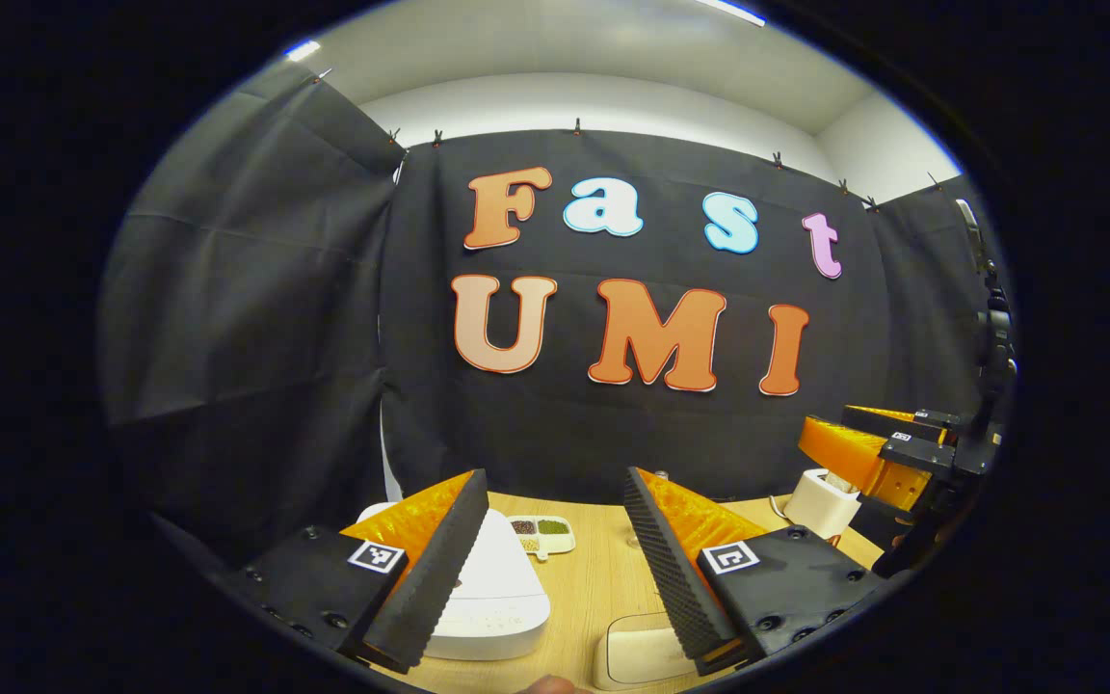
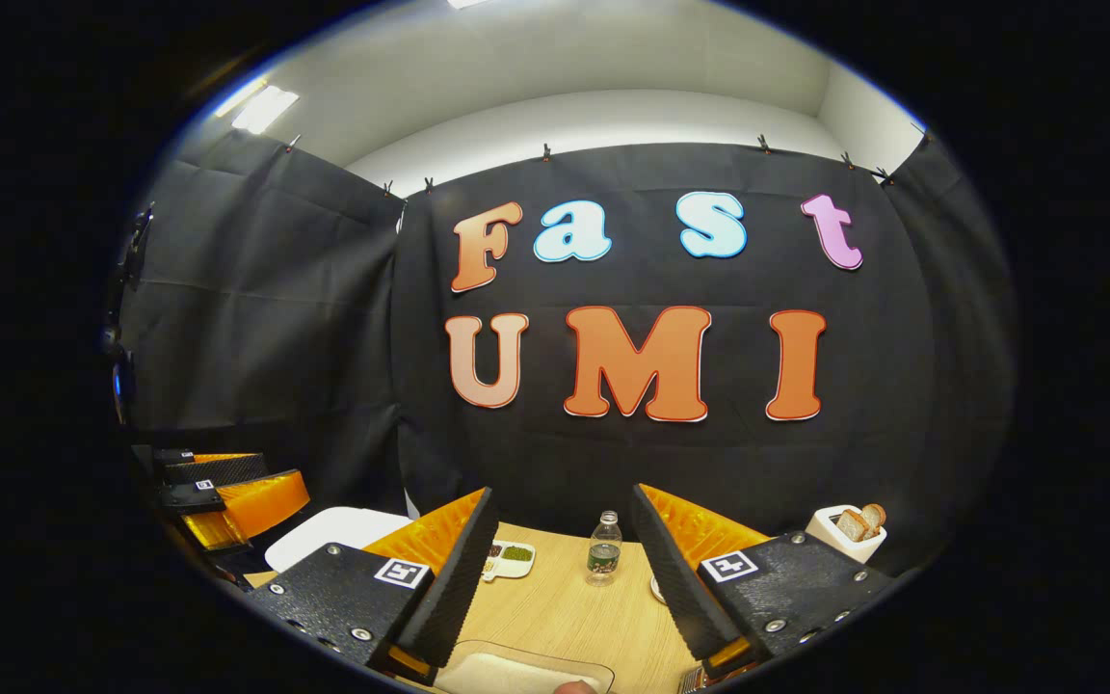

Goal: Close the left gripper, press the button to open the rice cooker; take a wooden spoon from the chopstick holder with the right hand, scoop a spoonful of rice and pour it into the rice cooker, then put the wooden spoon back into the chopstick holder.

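so both grippers are wide apart, holding nothing. the rice cooker (image 1: 492, 588) sits low and just left of the left gripper (image 1: 555, 559), way closer to it than the right gripper (image 2: 565, 569), lid looks down

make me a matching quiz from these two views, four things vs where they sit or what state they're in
Things:
1. bottle
2. toaster
3. left gripper
4. rice cooker

States:
a. holds bread slices
b. jaws open, nothing between
c. white, lid shut, on the table's left
d. upright, mid-table

Pairs: 1-d, 2-a, 3-b, 4-c
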`<state>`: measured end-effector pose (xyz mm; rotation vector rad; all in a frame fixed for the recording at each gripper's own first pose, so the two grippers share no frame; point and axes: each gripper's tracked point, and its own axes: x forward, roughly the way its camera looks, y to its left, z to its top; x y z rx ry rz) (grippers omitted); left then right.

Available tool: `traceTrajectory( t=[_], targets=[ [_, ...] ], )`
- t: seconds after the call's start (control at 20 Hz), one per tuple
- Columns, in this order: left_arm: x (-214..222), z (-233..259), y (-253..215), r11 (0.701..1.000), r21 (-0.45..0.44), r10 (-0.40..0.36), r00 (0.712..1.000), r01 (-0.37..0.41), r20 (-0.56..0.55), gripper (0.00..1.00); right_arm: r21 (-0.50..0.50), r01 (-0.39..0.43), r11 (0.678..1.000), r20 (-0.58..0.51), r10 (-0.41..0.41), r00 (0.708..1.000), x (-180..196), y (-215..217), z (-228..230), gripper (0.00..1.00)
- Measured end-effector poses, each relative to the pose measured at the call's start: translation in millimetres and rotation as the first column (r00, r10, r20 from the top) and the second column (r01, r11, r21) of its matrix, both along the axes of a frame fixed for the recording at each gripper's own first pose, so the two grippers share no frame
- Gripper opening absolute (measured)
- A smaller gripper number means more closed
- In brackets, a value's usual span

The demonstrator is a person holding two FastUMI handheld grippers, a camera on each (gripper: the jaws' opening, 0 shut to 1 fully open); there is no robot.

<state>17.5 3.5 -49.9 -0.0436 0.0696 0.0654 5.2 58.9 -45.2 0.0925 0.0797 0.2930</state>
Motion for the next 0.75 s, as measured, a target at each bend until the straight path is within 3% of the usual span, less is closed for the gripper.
traceTrajectory(
  t=[0.75],
  targets=[
    [-8.7,22.8,-2.6,0.99,0.139,-0.011,0.994,-0.005,0.112,0.97,0.02,0.004,1.0,0.033,-0.005,0.999,-10.7,-7.8,7.0,0.87]
  ],
)
